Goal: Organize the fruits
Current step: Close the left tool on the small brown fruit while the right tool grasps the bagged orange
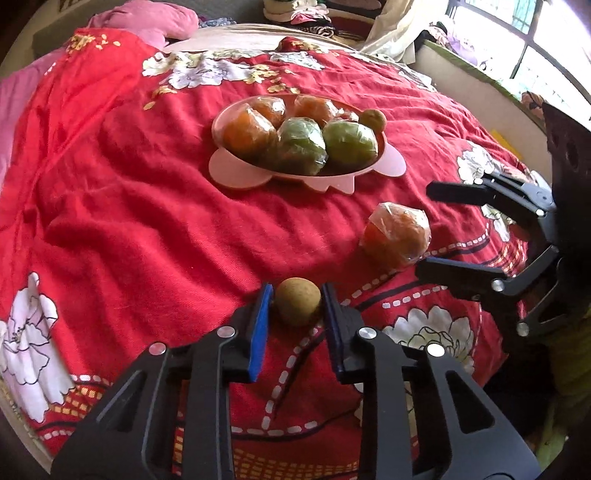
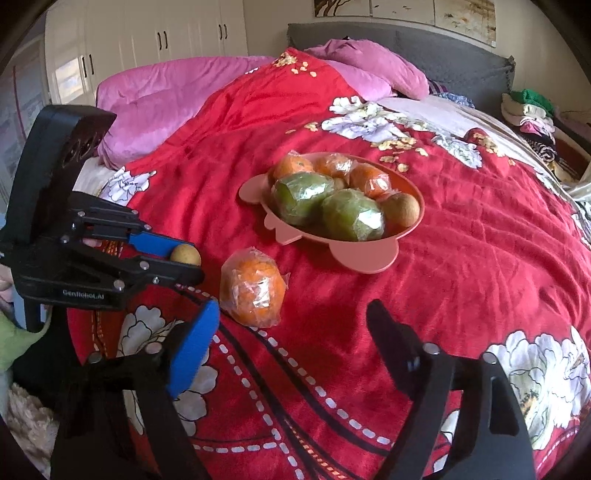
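holding one brown fruit [image 1: 297, 307], left gripper [image 1: 295, 308] jaws clamped.

Plush red blanket [image 1: 147, 221], glossy-wrapped orange [image 1: 397, 234]

It was a home bedroom: bed w/ red floral blanket [image 2: 461, 258], pink pillows [image 2: 155, 99], grey headboard [image 2: 443, 48], white wardrobes [image 2: 147, 33], folded clothes [image 2: 532, 114].

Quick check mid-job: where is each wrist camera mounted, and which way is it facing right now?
Left wrist: rides the left tongs, angled down at the bed; they pinch a small brown fruit; right tongs at right.
Right wrist: rides the right tongs, open, angled down at the wrapped orange; left tongs at left.
Shared: bowl, orange, red blanket.
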A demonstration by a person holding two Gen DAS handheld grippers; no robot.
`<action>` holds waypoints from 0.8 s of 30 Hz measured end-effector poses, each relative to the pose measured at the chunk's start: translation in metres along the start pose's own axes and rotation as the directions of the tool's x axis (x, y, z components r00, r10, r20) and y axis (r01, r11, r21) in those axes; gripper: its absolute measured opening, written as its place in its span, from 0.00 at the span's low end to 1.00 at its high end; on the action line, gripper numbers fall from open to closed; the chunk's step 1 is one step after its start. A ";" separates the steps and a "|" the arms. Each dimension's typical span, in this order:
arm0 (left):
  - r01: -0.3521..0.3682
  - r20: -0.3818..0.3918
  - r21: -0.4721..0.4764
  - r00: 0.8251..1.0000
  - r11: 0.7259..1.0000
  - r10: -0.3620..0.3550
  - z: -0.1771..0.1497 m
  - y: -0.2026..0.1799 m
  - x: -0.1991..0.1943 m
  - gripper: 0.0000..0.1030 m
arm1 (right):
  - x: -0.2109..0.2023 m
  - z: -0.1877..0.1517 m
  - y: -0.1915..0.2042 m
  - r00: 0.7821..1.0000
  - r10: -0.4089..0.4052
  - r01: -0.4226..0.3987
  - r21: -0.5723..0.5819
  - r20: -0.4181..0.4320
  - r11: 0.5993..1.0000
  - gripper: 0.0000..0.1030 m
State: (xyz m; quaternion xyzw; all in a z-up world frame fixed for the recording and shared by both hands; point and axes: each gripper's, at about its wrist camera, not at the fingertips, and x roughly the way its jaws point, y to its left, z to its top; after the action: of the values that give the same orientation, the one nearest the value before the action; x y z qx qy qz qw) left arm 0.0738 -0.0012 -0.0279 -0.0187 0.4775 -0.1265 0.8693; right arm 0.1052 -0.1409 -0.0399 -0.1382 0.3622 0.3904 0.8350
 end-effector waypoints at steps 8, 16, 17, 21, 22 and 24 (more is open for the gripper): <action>0.032 0.010 -0.015 0.999 0.999 -0.032 -0.001 0.005 0.000 0.19 | 0.011 0.004 0.007 0.999 0.044 -0.044 -0.008 -0.011 0.999 0.50; 0.059 0.020 -0.029 0.998 0.998 -0.058 -0.002 0.009 -0.001 0.19 | 0.022 0.007 0.008 0.997 0.075 -0.075 0.015 -0.018 0.997 0.43; 0.060 0.021 -0.030 0.998 0.998 -0.060 -0.002 0.010 -0.001 0.19 | 0.023 0.007 0.008 0.997 0.076 -0.075 0.016 -0.018 0.997 0.41; 0.065 0.024 -0.032 0.998 0.997 -0.065 -0.002 0.011 -0.001 0.19 | 0.023 0.006 0.006 0.996 0.090 -0.090 0.032 -0.014 0.995 0.34; 0.072 0.025 -0.037 0.997 0.997 -0.071 -0.002 0.012 0.000 0.19 | 0.023 0.005 0.005 0.996 0.093 -0.092 0.040 -0.014 0.995 0.34; 0.078 0.026 -0.042 0.997 0.996 -0.077 -0.002 0.013 -0.001 0.19 | 0.022 0.004 0.002 0.995 0.103 -0.102 0.060 -0.009 0.993 0.34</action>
State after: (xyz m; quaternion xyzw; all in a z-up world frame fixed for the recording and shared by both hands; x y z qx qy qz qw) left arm 0.0745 0.0115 -0.0305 -0.0573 0.4682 -0.1496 0.8690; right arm 0.1151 -0.1256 -0.0522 -0.0967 0.3854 0.4211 0.8154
